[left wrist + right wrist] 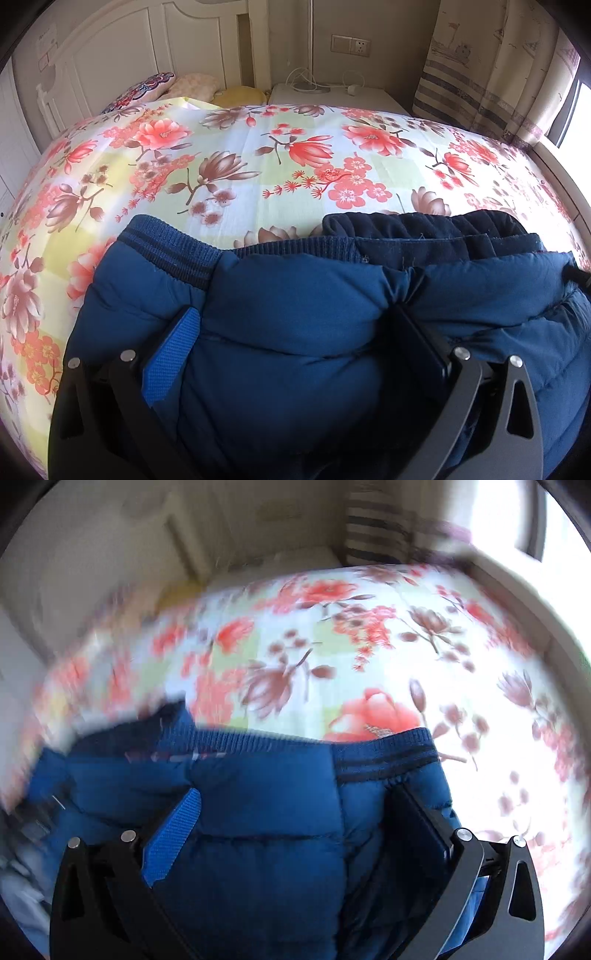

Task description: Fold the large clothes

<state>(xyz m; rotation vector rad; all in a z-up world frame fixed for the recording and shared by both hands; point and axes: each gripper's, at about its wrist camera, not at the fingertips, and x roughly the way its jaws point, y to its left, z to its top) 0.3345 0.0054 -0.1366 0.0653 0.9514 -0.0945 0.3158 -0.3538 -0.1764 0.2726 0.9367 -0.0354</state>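
Note:
A blue padded jacket [295,314] with ribbed knit cuffs and hem lies on the flower-print bed [258,147]. My left gripper [295,325] has its fingers spread wide with a thick fold of the jacket between them, near a ribbed cuff [173,251]. A darker navy lining [424,229] shows at the far right. In the right wrist view, which is blurred, my right gripper [299,805] likewise has a thick fold of the jacket [266,805] between its fingers, just behind a striped ribbed cuff [388,753].
Pillows [155,88] lie at the head of the bed by a white headboard [122,48]. A white bedside cabinet [332,96] with cables stands behind the bed. A curtain [491,66] and bright window are at the right.

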